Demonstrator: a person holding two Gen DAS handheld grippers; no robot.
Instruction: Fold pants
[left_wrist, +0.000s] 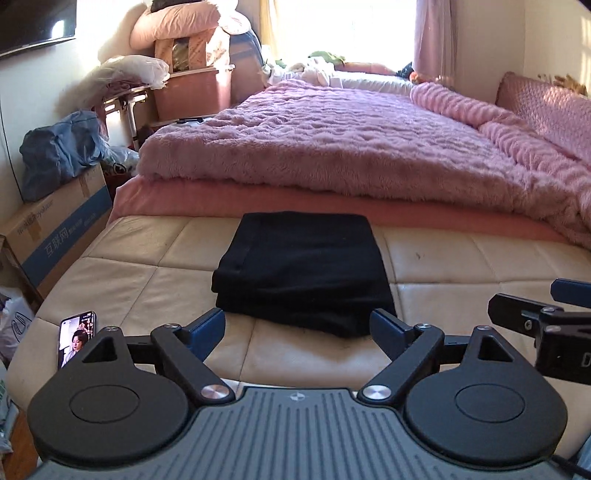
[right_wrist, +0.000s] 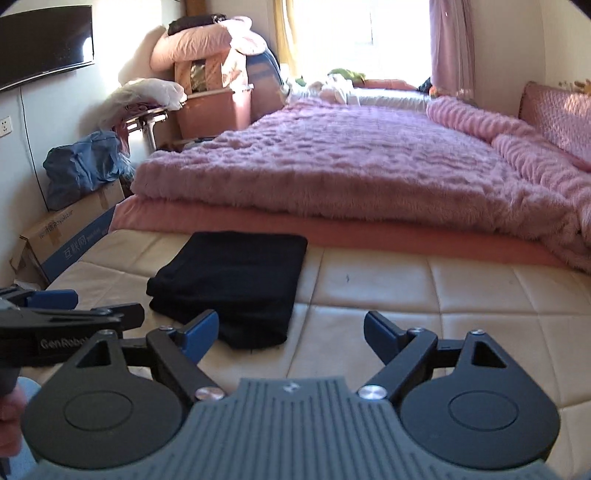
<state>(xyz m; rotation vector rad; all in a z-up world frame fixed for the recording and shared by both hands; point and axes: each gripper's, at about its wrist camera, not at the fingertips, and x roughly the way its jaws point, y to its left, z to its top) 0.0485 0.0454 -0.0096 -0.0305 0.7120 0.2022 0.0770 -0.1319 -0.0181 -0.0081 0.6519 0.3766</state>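
Note:
Black pants (left_wrist: 303, 269) lie folded into a compact stack on the cream quilted bench (left_wrist: 129, 266) at the foot of the bed. In the right wrist view the pants (right_wrist: 229, 284) lie ahead and to the left. My left gripper (left_wrist: 297, 328) is open and empty, just short of the stack's near edge. My right gripper (right_wrist: 291, 328) is open and empty, to the right of the stack above bare bench (right_wrist: 424, 295). The right gripper also shows at the right edge of the left wrist view (left_wrist: 546, 317). The left gripper shows at the left edge of the right wrist view (right_wrist: 66, 310).
A phone (left_wrist: 75, 338) with a lit screen lies on the bench's near left corner. A bed with a pink fluffy blanket (left_wrist: 332, 140) rises behind the bench. A cardboard box (left_wrist: 55, 229) and a blue bag (left_wrist: 55, 151) stand at the left.

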